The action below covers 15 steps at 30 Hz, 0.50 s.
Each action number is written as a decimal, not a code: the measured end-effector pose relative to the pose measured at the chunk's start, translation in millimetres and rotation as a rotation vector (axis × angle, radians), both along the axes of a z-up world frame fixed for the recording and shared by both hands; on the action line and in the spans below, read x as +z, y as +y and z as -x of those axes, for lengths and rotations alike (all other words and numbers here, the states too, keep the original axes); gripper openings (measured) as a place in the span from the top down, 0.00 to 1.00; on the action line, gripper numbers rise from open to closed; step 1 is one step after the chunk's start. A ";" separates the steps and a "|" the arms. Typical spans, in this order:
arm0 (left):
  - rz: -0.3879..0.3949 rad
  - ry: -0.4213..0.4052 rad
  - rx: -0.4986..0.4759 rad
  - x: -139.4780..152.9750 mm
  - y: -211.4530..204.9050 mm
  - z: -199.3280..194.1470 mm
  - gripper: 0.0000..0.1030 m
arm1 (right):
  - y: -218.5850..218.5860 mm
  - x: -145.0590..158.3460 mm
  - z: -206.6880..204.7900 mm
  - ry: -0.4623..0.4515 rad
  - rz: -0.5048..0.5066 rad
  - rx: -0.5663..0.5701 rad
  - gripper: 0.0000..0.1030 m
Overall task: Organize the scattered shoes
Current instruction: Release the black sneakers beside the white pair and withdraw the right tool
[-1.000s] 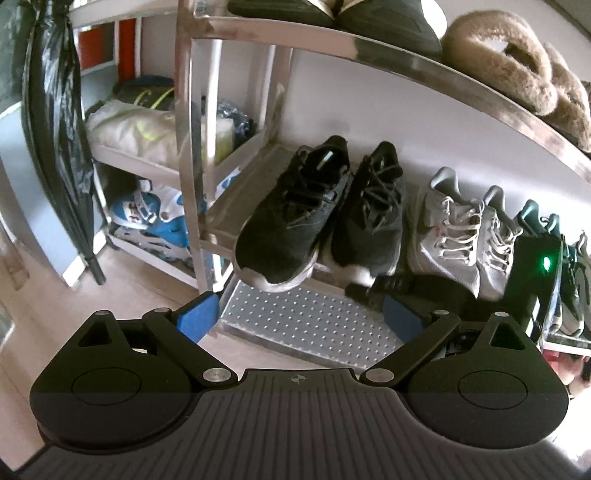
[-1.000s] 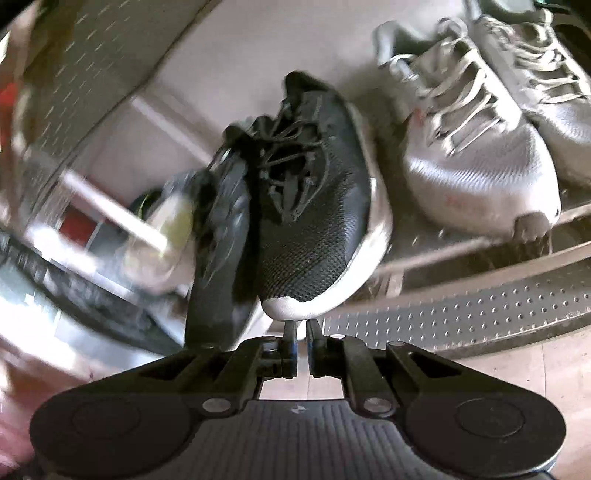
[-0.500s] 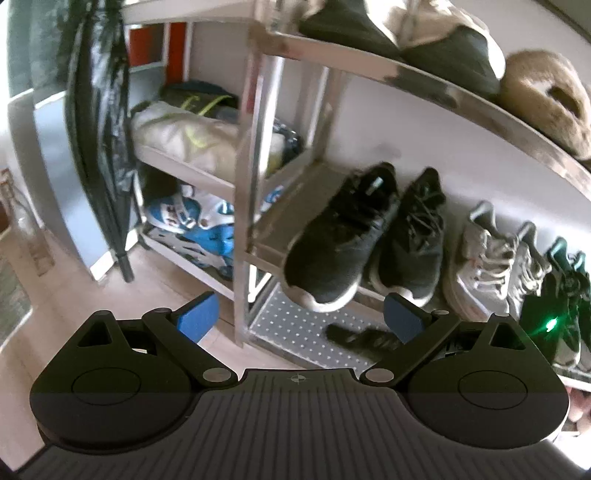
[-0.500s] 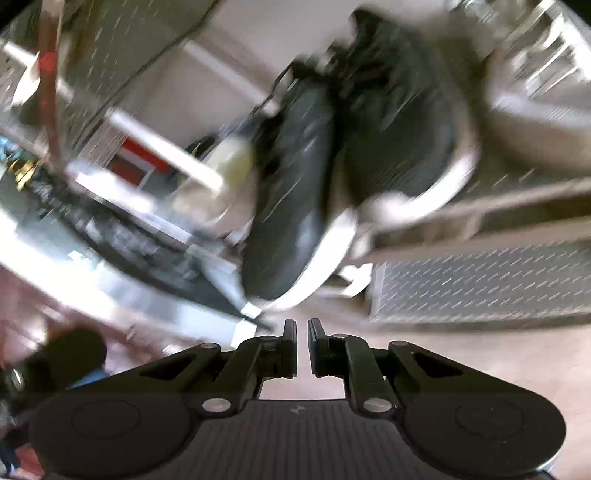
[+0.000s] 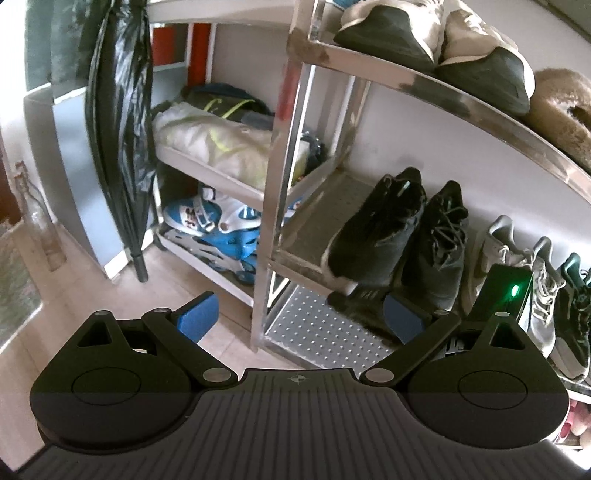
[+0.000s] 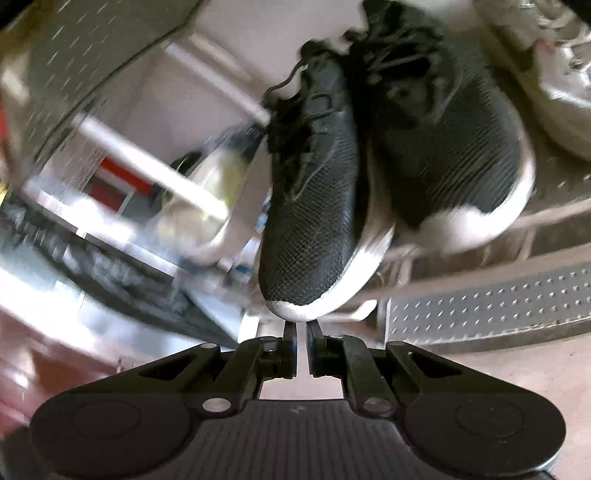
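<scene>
Two black mesh sneakers with white soles stand side by side on the metal rack's middle shelf (image 5: pixel 321 206). The left sneaker (image 5: pixel 373 236) (image 6: pixel 310 221) sits angled, its toe jutting over the shelf's front edge. The right sneaker (image 5: pixel 436 251) (image 6: pixel 443 147) lies further in. My right gripper (image 6: pixel 302 326) has its tips right at the left sneaker's white toe cap. Its jaws are closing to a thin slit with nothing between them. From the left wrist view it shows as a dark bar (image 5: pixel 354 299) under that toe. My left gripper (image 5: pixel 299 315) hangs open in front of the rack, empty.
White sneakers (image 5: pixel 517 266) (image 6: pixel 546 55) and dark green ones (image 5: pixel 572 306) fill the shelf to the right. Above are dark-toed shoes (image 5: pixel 406 33) and a furry slipper (image 5: pixel 561 107). A perforated bottom shelf (image 5: pixel 321 325), blue roller skates (image 5: pixel 214 236) and a hanging black bag (image 5: pixel 118 129) stand left.
My right gripper has shifted left, from the right black sneaker's toe to the left one's toe. The left gripper has drawn back and leftward, bringing more of the side rack into view.
</scene>
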<state>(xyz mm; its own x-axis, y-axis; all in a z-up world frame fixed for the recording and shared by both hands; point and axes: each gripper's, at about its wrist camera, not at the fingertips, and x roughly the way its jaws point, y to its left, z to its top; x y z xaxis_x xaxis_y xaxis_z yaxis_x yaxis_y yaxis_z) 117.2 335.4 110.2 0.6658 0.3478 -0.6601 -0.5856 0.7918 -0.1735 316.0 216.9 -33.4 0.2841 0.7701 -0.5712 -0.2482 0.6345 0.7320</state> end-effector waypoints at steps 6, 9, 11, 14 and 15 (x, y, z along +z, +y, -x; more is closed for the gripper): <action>0.003 0.011 -0.014 -1.8 -2.0 -1.2 0.04 | 0.8 -4.2 -15.5 -0.014 0.027 -0.020 0.88; 0.007 0.024 -0.028 -2.9 -4.9 -1.9 0.04 | -14.5 1.6 -6.8 -0.037 0.048 -0.005 0.87; 0.010 0.029 -0.035 -3.9 -7.5 -2.6 0.04 | -20.5 5.1 -1.3 -0.056 0.070 0.000 0.87; 0.014 0.041 -0.060 -5.5 -15.1 -5.9 0.04 | -50.4 -0.4 3.8 -0.054 0.104 -0.032 0.87; 0.012 0.049 -0.073 -6.2 -18.8 -8.1 0.04 | -54.7 -1.5 3.0 -0.051 0.106 -0.040 0.87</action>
<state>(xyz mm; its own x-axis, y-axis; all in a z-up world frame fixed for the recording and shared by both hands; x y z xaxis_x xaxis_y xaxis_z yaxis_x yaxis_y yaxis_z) 125.2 316.5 104.0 0.6560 0.2913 -0.6963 -0.5341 0.8310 -0.1556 312.9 162.1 -34.8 0.3442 0.6937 -0.6327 -0.2566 0.7177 0.6474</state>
